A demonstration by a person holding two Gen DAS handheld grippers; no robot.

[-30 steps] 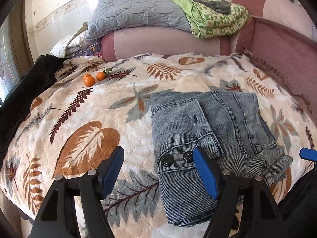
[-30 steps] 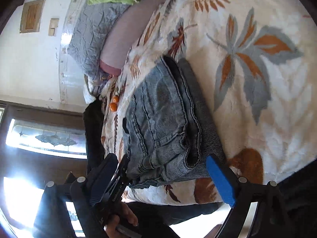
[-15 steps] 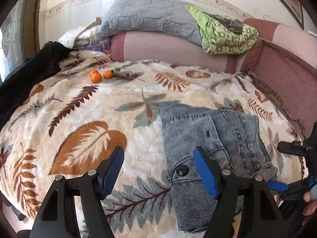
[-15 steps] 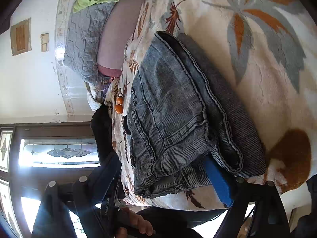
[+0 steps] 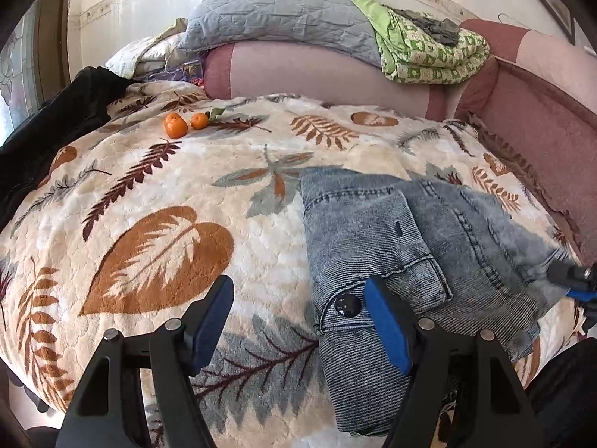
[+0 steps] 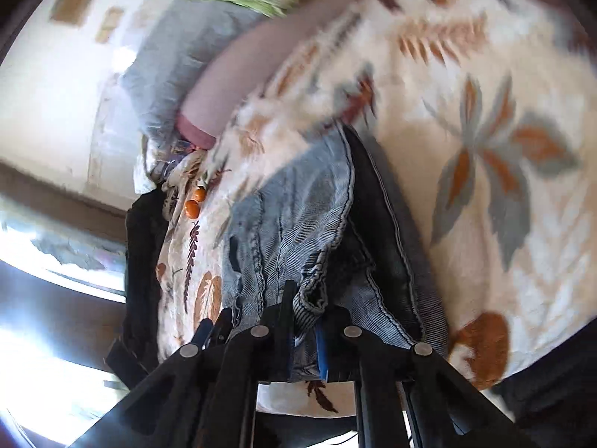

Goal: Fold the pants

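Item: folded grey-blue denim pants (image 5: 391,246), lying on a leaf-patterned blanket (image 5: 156,224) spread over a bed, toward the near right part of it, waistband button facing up. Left hand-held gripper (image 5: 298,321): fingers apart, nothing between them, poised above the blanket just left of the pants, its right pad over the waistband. Right hand-held gripper (image 6: 304,336): fingers drawn together and clamped on the near edge of the pants. Also noted: two oranges (image 5: 184,124) well apart at the far left; grey pillow (image 5: 283,11) and green quilt (image 5: 425,54) at the head.
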